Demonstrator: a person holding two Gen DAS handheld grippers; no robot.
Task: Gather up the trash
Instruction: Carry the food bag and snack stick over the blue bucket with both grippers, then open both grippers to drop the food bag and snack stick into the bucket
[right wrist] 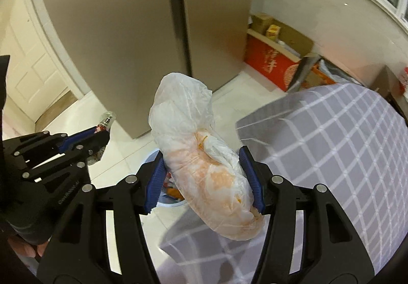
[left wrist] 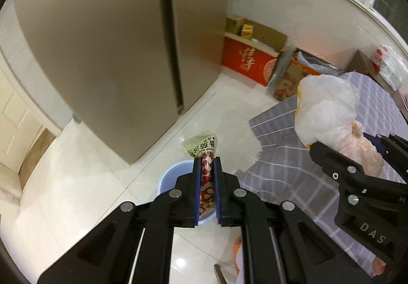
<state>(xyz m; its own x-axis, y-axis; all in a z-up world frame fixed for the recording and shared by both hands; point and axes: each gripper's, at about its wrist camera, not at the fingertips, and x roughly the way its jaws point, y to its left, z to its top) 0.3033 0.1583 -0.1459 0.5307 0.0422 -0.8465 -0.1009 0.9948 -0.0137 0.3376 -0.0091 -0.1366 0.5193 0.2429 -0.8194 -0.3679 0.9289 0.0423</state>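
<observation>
Between the left claw's [left wrist: 206,169] pads we pinch a red snack wrapper [left wrist: 206,177] (bin [left wrist: 169,178] below); our right claw [right wrist: 205,179] clasps a white plastic bag [right wrist: 204,156].

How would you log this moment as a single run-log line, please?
left gripper: shut on snack wrapper | right gripper: shut on white plastic bag | both above blue bin | stage: release pending

White tiled floor [left wrist: 84,164] carries a fridge [left wrist: 102,42], a blue bin [left wrist: 173,177], and boxes [left wrist: 252,62] along the wall. Table's grey checked cloth [right wrist: 344,156] overhangs its edge.
</observation>
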